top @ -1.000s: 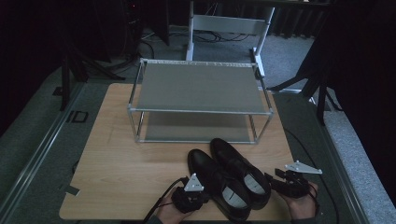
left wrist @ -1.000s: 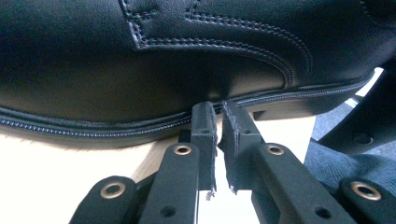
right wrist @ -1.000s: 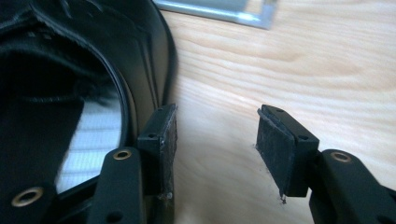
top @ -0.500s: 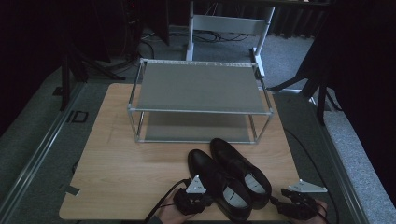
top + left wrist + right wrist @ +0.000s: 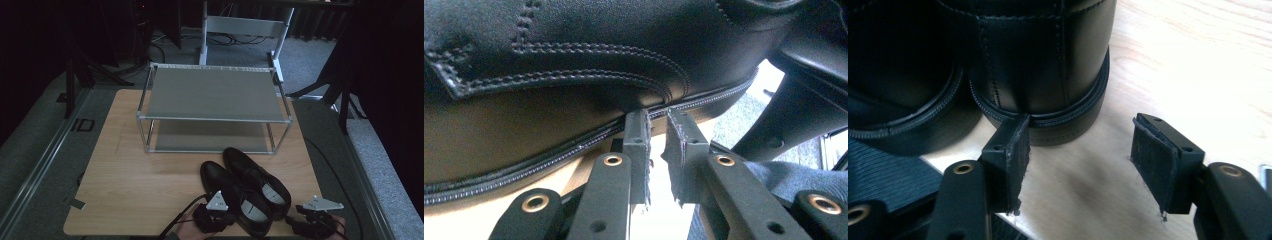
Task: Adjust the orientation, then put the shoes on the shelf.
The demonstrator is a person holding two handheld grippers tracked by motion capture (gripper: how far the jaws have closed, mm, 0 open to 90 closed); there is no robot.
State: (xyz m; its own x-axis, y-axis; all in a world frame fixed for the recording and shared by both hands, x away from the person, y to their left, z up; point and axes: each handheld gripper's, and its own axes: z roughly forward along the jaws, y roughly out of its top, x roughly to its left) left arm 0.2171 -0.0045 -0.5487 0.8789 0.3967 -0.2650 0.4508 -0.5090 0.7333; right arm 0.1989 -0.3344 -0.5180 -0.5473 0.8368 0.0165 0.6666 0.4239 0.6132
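Shoes (image 5: 247, 192), a black leather pair, lie side by side at the near edge of the table (image 5: 135, 190), in front of a two-tier metal rack (image 5: 212, 95). The left tongs (image 5: 216, 212) sit against the left shoe's side by the sole seam, jaws a narrow gap apart, having just closed a little, with nothing between them. The right tongs (image 5: 312, 220) sit just behind the right shoe's heel, jaws wide apart and empty. Both shoes run lengthwise, toes toward the rack, angled slightly left. The light insoles show marks too small to read.
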